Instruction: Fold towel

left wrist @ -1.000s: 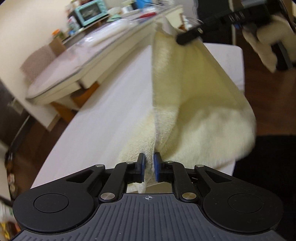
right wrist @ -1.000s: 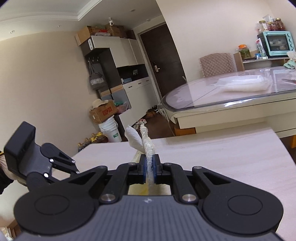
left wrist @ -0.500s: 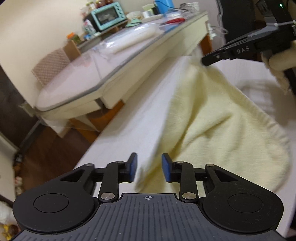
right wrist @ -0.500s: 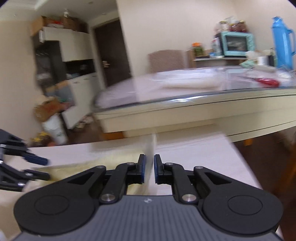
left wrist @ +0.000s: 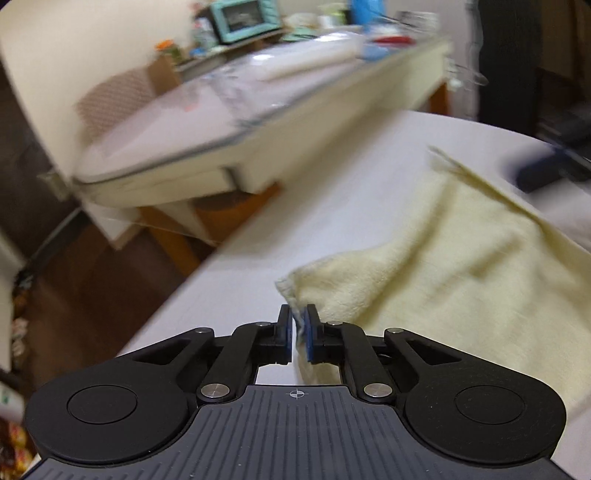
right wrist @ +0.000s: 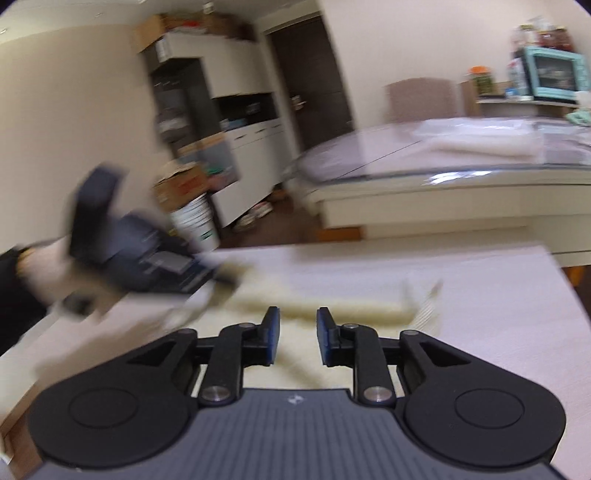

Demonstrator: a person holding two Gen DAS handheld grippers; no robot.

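Fluffy matt cloth towel [left wrist: 461, 266] lies on a smooth pale table [left wrist: 332, 192].

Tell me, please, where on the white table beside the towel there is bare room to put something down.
The white table is bare left of the pale yellow fluffy towel, up to the table's left edge, and beyond the towel's far corner. In the right wrist view, bare surface lies right of the towel's rolled edge. It is crowded around the towel, where the left gripper and right gripper work.

One towel [left wrist: 454, 266], two grippers, two tables, one toaster oven [left wrist: 242, 16]
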